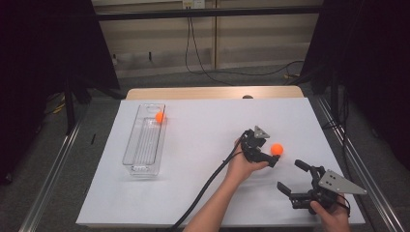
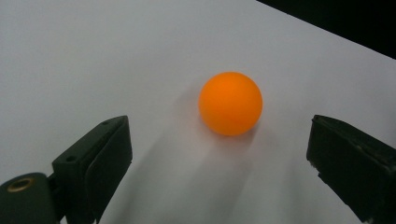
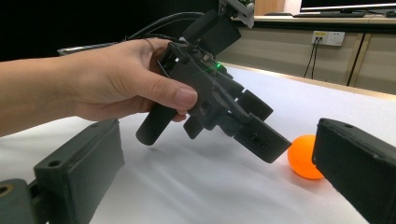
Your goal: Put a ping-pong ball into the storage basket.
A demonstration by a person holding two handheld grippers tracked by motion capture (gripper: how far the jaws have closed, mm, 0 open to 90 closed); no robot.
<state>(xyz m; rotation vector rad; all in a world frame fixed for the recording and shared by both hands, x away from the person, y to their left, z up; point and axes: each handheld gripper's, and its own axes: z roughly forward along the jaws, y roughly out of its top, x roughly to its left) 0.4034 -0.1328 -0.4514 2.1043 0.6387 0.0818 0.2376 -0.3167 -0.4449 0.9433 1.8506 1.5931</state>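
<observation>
An orange ball (image 1: 276,149) rests on the white table sheet right of centre. My left gripper (image 1: 272,154) is angled down at it with its jaws wide apart. In the left gripper view the ball (image 2: 230,103) lies just ahead, between the two jaws, and touches neither pad. My right gripper (image 1: 291,175) is near the front right corner, open and holding nothing. The right gripper view looks across at the hand holding the left gripper (image 3: 254,135), with the ball (image 3: 303,156) beyond it. A second orange ball (image 1: 159,117) lies at the far end of a clear plastic tray (image 1: 144,145).
The clear tray stands lengthwise on the left part of the sheet (image 1: 203,121). A black cable (image 1: 208,186) trails from the left gripper toward the front edge. Metal rails (image 1: 53,164) run along both sides of the table.
</observation>
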